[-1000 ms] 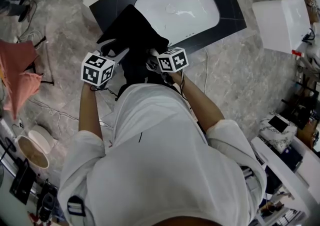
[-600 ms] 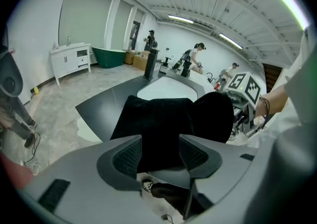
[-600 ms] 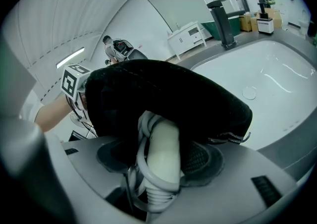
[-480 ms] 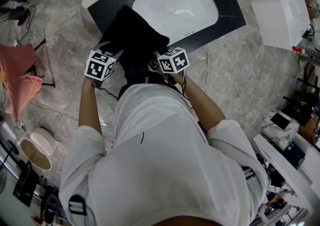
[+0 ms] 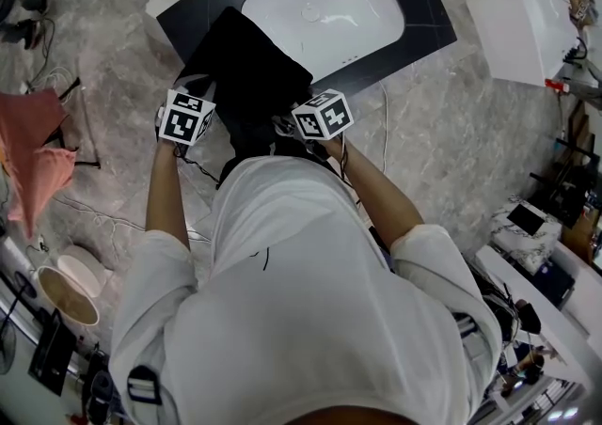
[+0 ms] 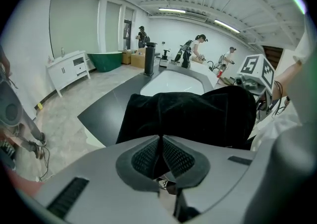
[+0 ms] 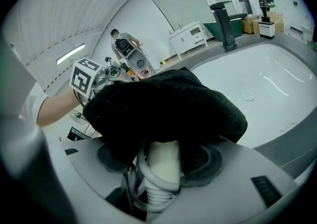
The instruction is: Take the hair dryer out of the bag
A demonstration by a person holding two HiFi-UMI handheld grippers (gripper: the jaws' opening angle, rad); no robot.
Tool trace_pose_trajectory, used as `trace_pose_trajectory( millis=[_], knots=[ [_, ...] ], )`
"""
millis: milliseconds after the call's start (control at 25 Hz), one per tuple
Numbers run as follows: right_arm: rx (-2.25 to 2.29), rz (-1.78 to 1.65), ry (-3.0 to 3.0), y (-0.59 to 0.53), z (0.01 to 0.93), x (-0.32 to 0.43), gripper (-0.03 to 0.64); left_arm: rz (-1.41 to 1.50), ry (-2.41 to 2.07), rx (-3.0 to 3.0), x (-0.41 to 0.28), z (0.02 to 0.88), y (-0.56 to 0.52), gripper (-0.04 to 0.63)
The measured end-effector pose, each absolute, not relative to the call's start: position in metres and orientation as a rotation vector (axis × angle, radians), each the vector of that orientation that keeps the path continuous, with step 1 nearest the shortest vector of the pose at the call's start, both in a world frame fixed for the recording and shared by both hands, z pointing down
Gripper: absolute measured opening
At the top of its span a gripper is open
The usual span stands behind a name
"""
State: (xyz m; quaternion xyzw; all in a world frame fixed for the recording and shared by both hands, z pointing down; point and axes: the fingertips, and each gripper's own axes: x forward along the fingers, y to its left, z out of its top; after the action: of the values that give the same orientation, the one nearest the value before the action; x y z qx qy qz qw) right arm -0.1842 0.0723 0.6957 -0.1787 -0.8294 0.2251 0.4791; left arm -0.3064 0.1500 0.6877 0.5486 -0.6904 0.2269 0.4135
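The black cloth bag overlapped the white oval sink's near rim. Our left gripper, pitched down, had just closed on it; our right gripper clamped the white plastic hair dryer.

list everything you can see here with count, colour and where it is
bag: 1, black, on the counter beside the basin
hair dryer: 1, white, handle and cord poking out of the bag
basin: 1, white, sunk in the counter
counter: 1, black, under the bag
tap: 1, black, behind the basin
box: 1, white, upper right of the head view
cloth: 1, pink, far left of the head view
left gripper: 1, grey, jaws just closed on a fold of the bag
right gripper: 1, grey, jaws clamped on the hair dryer handle
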Motion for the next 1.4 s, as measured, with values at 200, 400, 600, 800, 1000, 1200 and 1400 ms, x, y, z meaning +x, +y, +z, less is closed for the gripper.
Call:
trace_pose_trajectory(
  millis=[200, 400, 600, 800, 1000, 1200, 1400],
  knots=[
    [-0.439, 0.522, -2.027, 0.074, 0.694, -0.177, 0.250, 0.577, -1.782, 1.340, -0.327, 0.690, 0.147, 0.034],
    [-0.444, 0.470, -2.034, 0.076, 0.694, -0.169, 0.250, 0.562, -1.810, 1.296, -0.346, 0.694, 0.143, 0.034],
    [-0.438, 0.460, -2.035, 0.076, 0.694, -0.159, 0.250, 0.543, -1.842, 1.246, -0.361, 0.700, 0.140, 0.034],
    [-0.456, 0.428, -2.029, 0.076, 0.694, -0.146, 0.250, 0.523, -1.882, 1.175, -0.376, 0.705, 0.140, 0.034],
    [-0.445, 0.431, -2.021, 0.071, 0.697, -0.132, 0.250, 0.511, -1.911, 1.122, -0.383, 0.708, 0.142, 0.034],
    [-0.428, 0.442, -2.016, 0.062, 0.698, -0.120, 0.250, 0.505, -1.932, 1.081, -0.385, 0.709, 0.145, 0.034],
    [-0.430, 0.430, -2.012, 0.056, 0.696, -0.110, 0.250, 0.493, -1.938, 1.061, -0.383, 0.711, 0.146, 0.034]
  ],
)
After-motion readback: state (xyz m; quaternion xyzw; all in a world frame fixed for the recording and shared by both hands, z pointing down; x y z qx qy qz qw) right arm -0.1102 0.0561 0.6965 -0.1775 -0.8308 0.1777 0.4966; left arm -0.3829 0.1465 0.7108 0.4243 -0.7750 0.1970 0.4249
